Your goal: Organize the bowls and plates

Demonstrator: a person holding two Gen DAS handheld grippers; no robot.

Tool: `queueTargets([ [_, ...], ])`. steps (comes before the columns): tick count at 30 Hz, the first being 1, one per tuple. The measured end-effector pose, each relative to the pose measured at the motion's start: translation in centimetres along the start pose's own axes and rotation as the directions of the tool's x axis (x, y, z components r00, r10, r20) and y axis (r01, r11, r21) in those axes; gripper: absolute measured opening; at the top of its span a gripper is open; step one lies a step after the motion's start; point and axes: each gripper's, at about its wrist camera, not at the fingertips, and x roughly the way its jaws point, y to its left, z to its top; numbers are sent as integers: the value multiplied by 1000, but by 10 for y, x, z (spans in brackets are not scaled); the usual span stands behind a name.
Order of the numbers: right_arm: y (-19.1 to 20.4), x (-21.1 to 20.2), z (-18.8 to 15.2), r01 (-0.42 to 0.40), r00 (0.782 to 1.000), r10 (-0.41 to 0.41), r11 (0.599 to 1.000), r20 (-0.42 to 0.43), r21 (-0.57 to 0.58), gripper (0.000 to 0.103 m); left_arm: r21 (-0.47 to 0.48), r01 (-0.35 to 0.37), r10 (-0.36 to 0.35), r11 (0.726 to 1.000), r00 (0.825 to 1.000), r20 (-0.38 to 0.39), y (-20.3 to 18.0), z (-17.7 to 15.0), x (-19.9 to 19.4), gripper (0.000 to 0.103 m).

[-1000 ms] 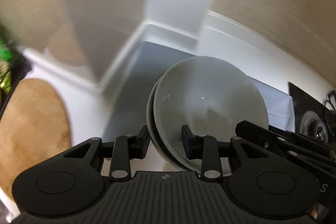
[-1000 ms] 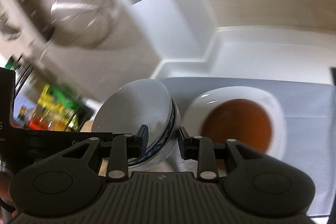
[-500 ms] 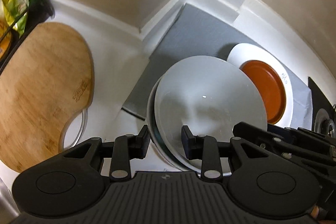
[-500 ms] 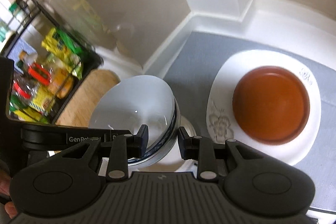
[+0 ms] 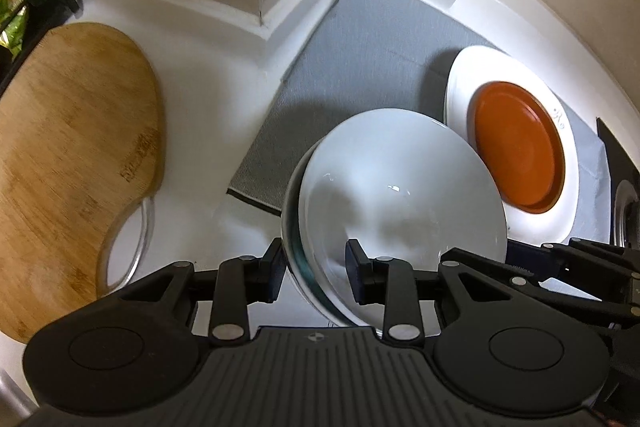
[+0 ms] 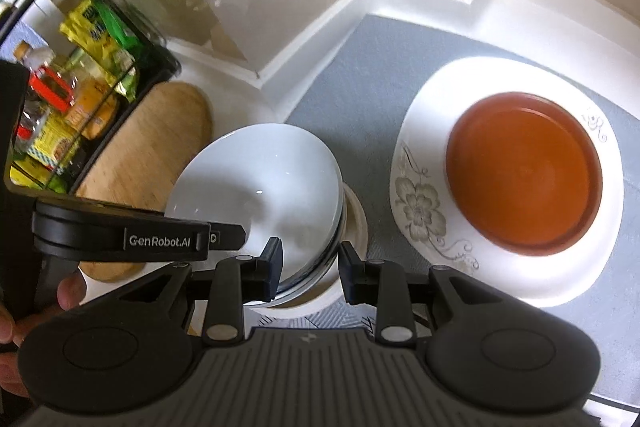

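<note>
Left gripper (image 5: 316, 273): my jaws narrow, clamped on the rim of the bowls (image 5: 400, 203), one pad inside, one outside.
Right gripper (image 6: 308, 269): my jaws narrow, clamped on the opposite rim of the same stack.
Bowls: white, nested, tilted, held between both my grippers over the counter (image 5: 208, 115) at the near edge of the mat (image 5: 360, 59); whether they touch down, cannot tell.
Hand (image 6: 24, 307): at left edge in right view, on the left gripper.
Plate (image 6: 516, 283): white, floral, on mat just right of the bowls.
Orange dish (image 6: 524, 175): sits in the plate.
Board (image 5: 68, 147): wooden, left on counter.
Rack (image 6: 72, 75): far left, packets and bottles.
</note>
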Motion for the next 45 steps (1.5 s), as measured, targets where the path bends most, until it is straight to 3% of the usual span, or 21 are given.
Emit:
queueTargets([
  [7,-2,9,-11,28,999,-29,999,-33,-28,33,107,-2,-1,994,1000,26,-7,-8,5,33],
  [11,-6,5,-11,0,999,-1,1000,-41,-31,36,119,47,-52,992,998,39,1,-8,-3,33],
  [17,-11,-13,1,-10,1000,11,999,19,-38,36,205,83,-112,975,984,138,4,-9,-30,33],
  [20,-13,-8,5,-16,1000,16,999,-16,-35,30,195,78,-101,978,989,111,7,-10,-24,25],
  [23,-10,-7,0,-13,999,10,998,-41,-69,21,156,114,-130,981,987,99,15,-12,-19,25],
  [30,-8,-7,-6,-11,1000,9,996,-23,-89,21,127,130,-142,983,985,94,20,-8,-9,27],
  [31,-8,-10,-6,-11,1000,10,997,-17,-82,21,114,134,-145,984,985,93,23,-7,-9,33],
  [34,-18,-22,-6,-25,999,25,999,40,-21,28,68,143,-149,987,984,94,36,-6,-7,50],
  [39,-49,-23,-1,-110,994,105,987,43,119,56,22,215,-215,976,976,33,46,3,9,51],
  [42,-61,-13,-4,-174,985,170,964,41,199,59,-41,274,-275,961,961,-30,50,7,29,51],
  [44,-66,-5,-7,-180,984,172,953,54,245,59,-104,274,-280,956,958,-52,54,8,42,56],
  [45,-68,1,-8,-170,985,163,951,48,259,59,-144,302,-313,942,948,-60,58,9,48,56],
])
